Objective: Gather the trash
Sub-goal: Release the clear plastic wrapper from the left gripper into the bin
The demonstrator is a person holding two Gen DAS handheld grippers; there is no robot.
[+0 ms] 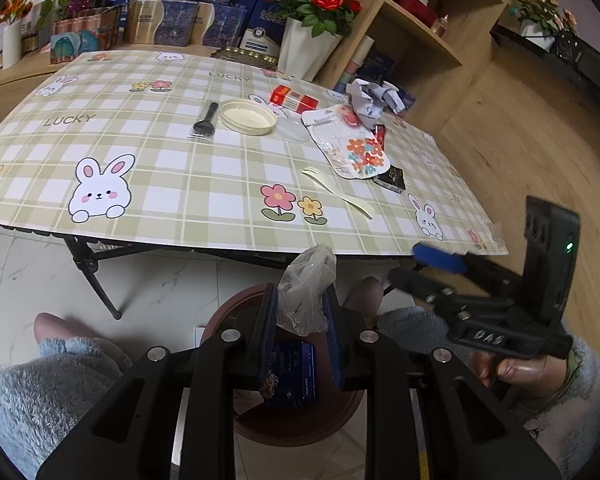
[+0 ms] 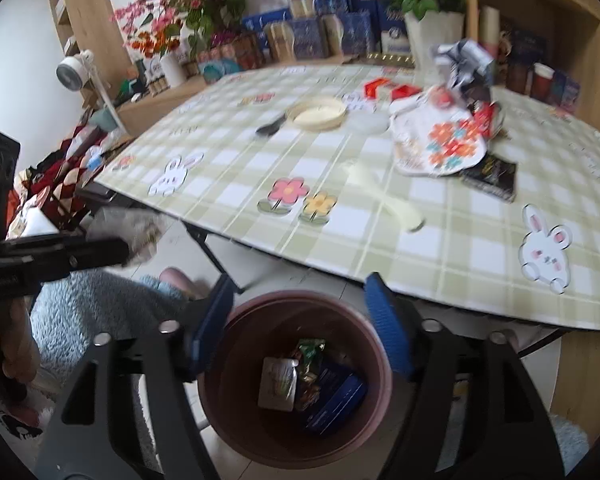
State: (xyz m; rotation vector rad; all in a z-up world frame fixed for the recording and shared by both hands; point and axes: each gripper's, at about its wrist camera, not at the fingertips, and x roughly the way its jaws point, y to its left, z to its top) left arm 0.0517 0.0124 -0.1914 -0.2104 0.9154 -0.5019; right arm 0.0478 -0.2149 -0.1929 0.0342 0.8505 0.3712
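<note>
My left gripper (image 1: 300, 320) is shut on a crumpled clear plastic wrapper (image 1: 306, 288) and holds it above the brown trash bin (image 1: 300, 432) on the floor. The bin (image 2: 236, 360) holds a blue packet (image 2: 332, 396) and several wrappers. My right gripper (image 2: 300, 320) is open and empty above the bin, at the table's near edge; it also shows in the left wrist view (image 1: 440, 258). On the table (image 1: 180, 184) lie a cream fork (image 1: 340, 192), a flowered package (image 1: 352, 152), a black packet (image 1: 390, 178), a cream lid (image 1: 248, 117), a red box (image 1: 294, 98) and crumpled paper (image 1: 374, 98).
A black brush in a clear sleeve (image 1: 202, 122) lies left of the lid. Boxes and flower pots (image 1: 308, 44) stand at the table's far edge, wooden shelves (image 1: 420, 32) to the right. My knees in blue fleece (image 1: 40, 384) flank the bin.
</note>
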